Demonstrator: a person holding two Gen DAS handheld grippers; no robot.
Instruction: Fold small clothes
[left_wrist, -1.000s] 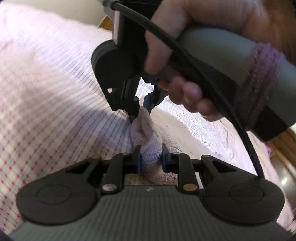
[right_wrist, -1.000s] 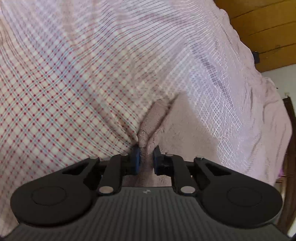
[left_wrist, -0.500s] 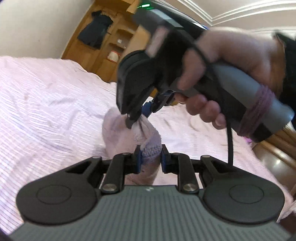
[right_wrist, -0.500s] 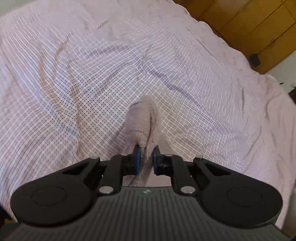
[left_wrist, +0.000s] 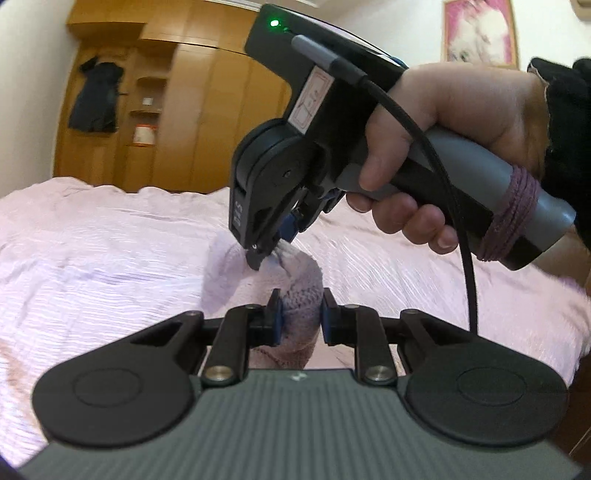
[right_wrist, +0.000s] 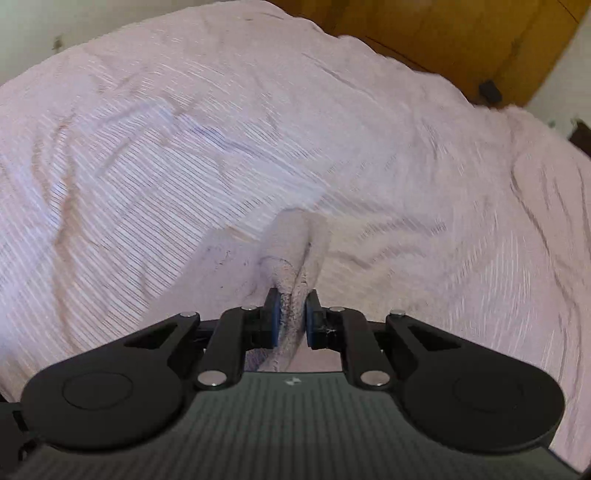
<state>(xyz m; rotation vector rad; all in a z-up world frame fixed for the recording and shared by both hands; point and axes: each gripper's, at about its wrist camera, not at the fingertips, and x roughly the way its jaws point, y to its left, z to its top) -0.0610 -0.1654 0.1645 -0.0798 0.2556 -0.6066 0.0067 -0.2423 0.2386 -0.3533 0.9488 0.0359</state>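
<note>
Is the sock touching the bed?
Cannot tell. The sock hangs from both hand-held grippers over the bed; the right wrist view is too blurred.

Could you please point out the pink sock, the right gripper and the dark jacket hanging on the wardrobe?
pink sock (left_wrist: 298, 295), left wrist view, on its knitted cuff.
right gripper (left_wrist: 266, 258), left wrist view, at the fingertips pinching the sock.
dark jacket (left_wrist: 92, 98), left wrist view, on its body.

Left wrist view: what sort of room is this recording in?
Most likely a bedroom. Both grippers hold a sock over a bed with a pink sheet, a wooden wardrobe stands behind with a dark garment hanging on it, and a framed picture hangs on the wall.
</note>
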